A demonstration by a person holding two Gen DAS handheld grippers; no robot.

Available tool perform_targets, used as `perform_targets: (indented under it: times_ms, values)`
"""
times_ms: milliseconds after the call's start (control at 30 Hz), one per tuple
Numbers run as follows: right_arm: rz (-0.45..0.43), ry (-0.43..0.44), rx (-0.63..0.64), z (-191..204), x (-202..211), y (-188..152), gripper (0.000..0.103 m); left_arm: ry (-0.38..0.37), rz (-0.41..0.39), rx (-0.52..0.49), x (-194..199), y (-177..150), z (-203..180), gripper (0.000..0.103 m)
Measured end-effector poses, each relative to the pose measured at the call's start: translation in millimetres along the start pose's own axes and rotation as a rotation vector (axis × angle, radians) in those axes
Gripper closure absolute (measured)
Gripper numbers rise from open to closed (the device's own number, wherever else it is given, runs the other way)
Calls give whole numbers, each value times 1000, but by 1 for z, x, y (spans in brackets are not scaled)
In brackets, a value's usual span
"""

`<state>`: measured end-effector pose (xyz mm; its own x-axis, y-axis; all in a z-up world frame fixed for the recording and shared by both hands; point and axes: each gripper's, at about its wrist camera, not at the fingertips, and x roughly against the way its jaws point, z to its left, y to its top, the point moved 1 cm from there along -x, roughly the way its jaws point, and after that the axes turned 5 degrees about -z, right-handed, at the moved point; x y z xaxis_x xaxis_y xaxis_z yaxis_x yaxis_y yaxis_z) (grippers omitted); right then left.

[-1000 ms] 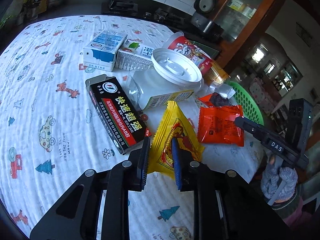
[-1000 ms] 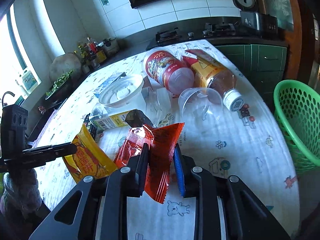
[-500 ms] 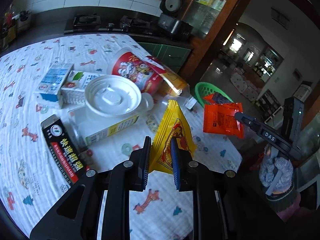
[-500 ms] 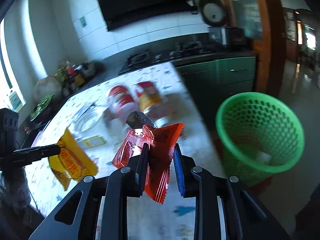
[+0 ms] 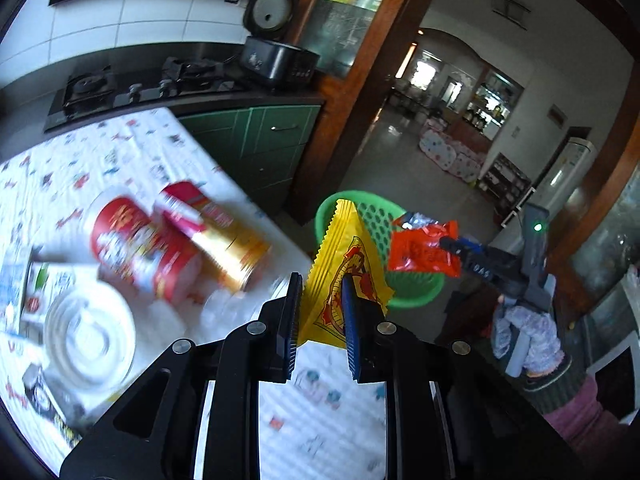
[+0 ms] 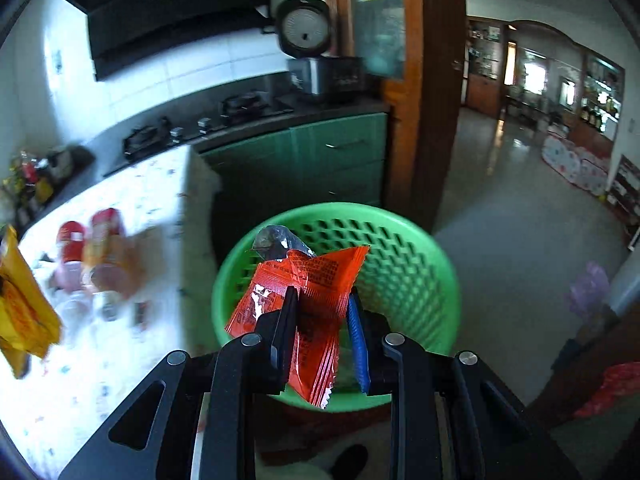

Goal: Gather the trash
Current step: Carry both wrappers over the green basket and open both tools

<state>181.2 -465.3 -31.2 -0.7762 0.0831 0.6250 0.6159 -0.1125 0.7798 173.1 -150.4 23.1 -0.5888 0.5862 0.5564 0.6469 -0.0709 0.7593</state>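
The desk [image 5: 132, 148] fills the left of both views under a white cloth printed with small cartoon figures, and its far edge meets a dark counter with a gas hob [image 6: 240, 106] and green cabinets [image 6: 336, 152] below. A rice cooker [image 5: 276, 60] stands on that counter beside a wooden door frame. To the right of the desk, on the floor, stands the green basket [image 6: 404, 264], round and perforated, with its mouth open upward.

On the desk lie a red and white paper tub [image 5: 136, 248] on its side, a gold and red bottle [image 5: 216, 236] just beside it, and nearer, a clear container with a white round lid [image 5: 86, 336]; all are blurred, so finer detail cannot be told.

The left gripper [image 5: 320, 324] is pinching the yellow snack packet [image 5: 340, 264] by its lower end, so the packet stands upright between the fingers above the right edge of the desk, with the basket behind it. The right gripper [image 6: 322, 340] is pinching the orange-red snack packet [image 6: 308, 292] near its middle; the packet hangs directly over the open mouth of the basket, its torn silver top pointing away. In the left wrist view the right gripper [image 5: 452, 246] shows at right with the orange-red packet [image 5: 424, 248] over the basket [image 5: 416, 296], and in the right wrist view the yellow packet [image 6: 20, 304] shows at the far left edge
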Motion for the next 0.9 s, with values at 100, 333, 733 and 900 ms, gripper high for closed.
perform_targets:
  times_ms: [100, 333, 733, 900]
  values:
    - [25, -47, -2, -15, -19, 1, 75, -11, -1, -31, -21, 18, -16, 84]
    - [52, -83, -29, -41, -52, 4, 75, -29, 13, -69, -73, 49, -41, 84]
    - [8, -88, -13, -50, -35, -4, 52, -9, 90, -66, -163, 55, -63, 84]
    - [-12, -73, -20, -49, -24, -7, 40, 14, 106, -70, -182, 45, -69, 75]
